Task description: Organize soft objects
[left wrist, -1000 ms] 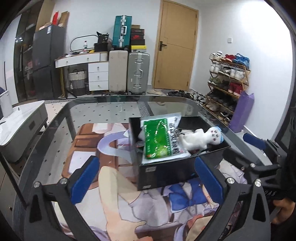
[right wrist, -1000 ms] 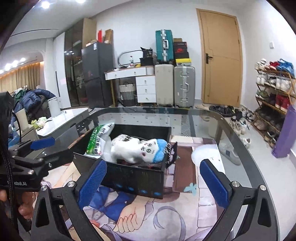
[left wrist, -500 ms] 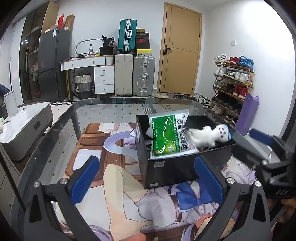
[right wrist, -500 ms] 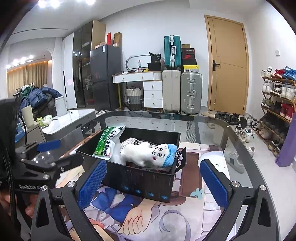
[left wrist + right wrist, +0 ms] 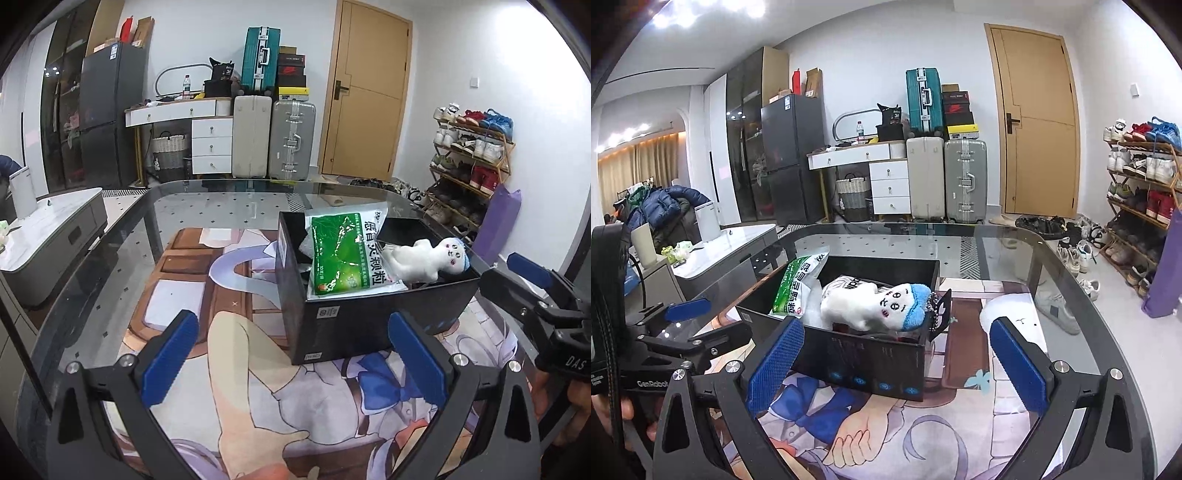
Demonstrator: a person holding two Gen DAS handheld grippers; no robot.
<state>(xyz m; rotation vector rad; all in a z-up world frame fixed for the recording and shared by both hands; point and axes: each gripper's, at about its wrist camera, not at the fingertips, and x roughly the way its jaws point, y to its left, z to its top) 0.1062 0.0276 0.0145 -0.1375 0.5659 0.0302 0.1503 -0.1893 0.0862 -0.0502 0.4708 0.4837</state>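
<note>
A black box (image 5: pixel 351 325) stands on the glass table, also in the right wrist view (image 5: pixel 871 365). In it lie a green and white soft packet (image 5: pixel 340 254) (image 5: pixel 792 286) and a white plush toy with a blue cap (image 5: pixel 428 258) (image 5: pixel 879 304). My left gripper (image 5: pixel 291 362) is open and empty, held back from the box's near left side. My right gripper (image 5: pixel 895 365) is open and empty, held in front of the box's other side. Each gripper shows at the edge of the other's view.
A printed anime mat (image 5: pixel 236 362) covers the glass table (image 5: pixel 221 206). Beyond the table stand suitcases (image 5: pixel 273 136), a white desk (image 5: pixel 177 114), a door and a shoe rack (image 5: pixel 469 166). A low grey cabinet (image 5: pixel 51 236) stands to the left.
Both grippers have drawn back and risen from the box; the view has tilted up. The packet and plush toy stay in the box.
</note>
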